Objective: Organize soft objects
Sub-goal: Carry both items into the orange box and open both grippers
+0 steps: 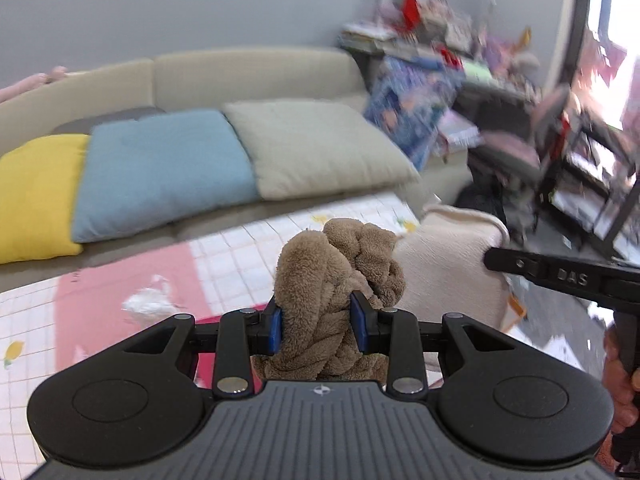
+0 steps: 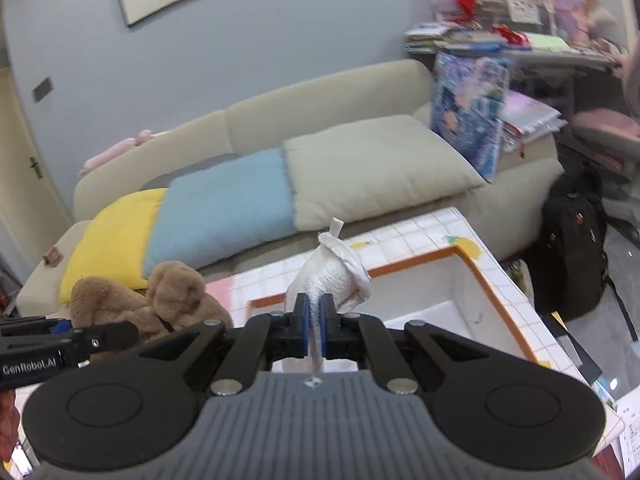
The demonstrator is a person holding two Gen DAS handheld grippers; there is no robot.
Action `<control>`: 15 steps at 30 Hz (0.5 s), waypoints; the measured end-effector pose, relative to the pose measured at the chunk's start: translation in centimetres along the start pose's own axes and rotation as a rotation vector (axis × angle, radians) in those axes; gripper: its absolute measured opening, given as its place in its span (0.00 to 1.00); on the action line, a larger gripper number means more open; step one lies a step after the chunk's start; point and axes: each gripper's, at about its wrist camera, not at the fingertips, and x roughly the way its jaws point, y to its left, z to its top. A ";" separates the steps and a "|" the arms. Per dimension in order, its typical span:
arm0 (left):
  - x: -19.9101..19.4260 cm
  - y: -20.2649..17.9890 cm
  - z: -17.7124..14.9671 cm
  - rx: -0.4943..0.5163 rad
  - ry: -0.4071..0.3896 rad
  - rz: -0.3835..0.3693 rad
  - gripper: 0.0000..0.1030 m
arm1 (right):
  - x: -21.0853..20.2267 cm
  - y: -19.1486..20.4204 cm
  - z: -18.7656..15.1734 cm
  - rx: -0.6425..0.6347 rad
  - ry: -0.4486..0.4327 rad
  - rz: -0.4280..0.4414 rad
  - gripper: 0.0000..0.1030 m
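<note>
Here each claw pinches cloth standing upright: left claw [image 1: 318, 322] brown towel [image 1: 340, 276], right claw [image 2: 315, 322] white towel [image 2: 334, 276].

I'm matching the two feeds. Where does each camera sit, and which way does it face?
Left wrist: on the left tool, facing the sofa; clamped on a brown plush; the right tool and a hand show.
Right wrist: on the right tool, facing the same sofa; pinching a white cloth; the left tool shows.
Shared: sofa, blue pillow, plush.
</note>
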 end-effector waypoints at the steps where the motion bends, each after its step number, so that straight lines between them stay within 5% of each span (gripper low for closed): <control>1: 0.9 -0.6 0.1 0.011 0.024 -0.001 0.37 | 0.7 -0.4 -0.1 0.012 0.009 -0.007 0.02; 8: 6.7 -3.2 -0.4 0.073 0.197 0.030 0.37 | 5.4 -3.3 -2.3 0.080 0.118 -0.031 0.02; 15: 10.7 -5.2 -0.3 0.169 0.287 0.063 0.36 | 8.1 -3.7 -4.8 0.078 0.189 -0.053 0.02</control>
